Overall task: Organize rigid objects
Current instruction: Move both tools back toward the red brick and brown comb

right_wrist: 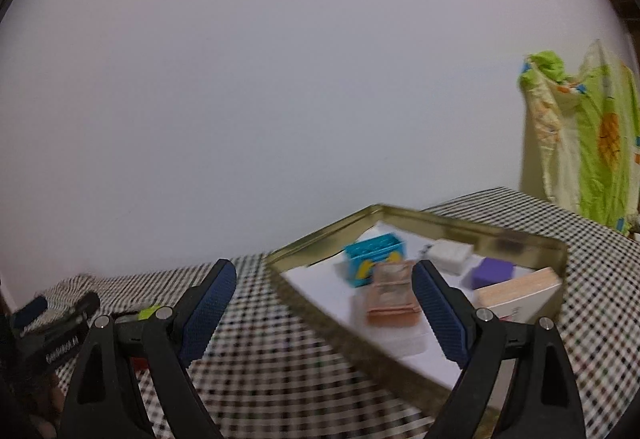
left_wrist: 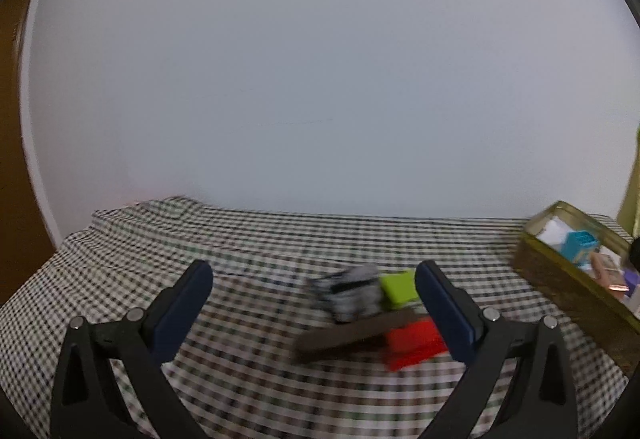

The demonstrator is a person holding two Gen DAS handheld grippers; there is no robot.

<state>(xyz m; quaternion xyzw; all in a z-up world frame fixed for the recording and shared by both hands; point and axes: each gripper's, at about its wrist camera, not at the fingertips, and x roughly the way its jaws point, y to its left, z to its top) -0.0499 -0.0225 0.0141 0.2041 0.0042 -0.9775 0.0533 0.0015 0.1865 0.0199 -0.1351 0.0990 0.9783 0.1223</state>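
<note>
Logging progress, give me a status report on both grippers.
Both grippers open, empty: left, right. Tin part filled. Red and green blocks loose on cloth. Nothing blocking.

Left gripper (left_wrist: 314, 313): two matte black plastic arms, each a triangular frame with a long cut-out. Round silver screws (left_wrist: 134, 315) sit at the pivots, two per side. The fingers (left_wrist: 182, 309) carry flat dark blue pads, edges blurred.

Right gripper (right_wrist: 324, 313): same build, black frames, silver screws (right_wrist: 485, 314) at the joints. Its blue pads (right_wrist: 208, 309) show a fine knurled, dotted texture (clearer here than on the other one).

From the right wrist, a black body at the far left bears small white lettering (right_wrist: 62, 353), too blurred to read.
</note>
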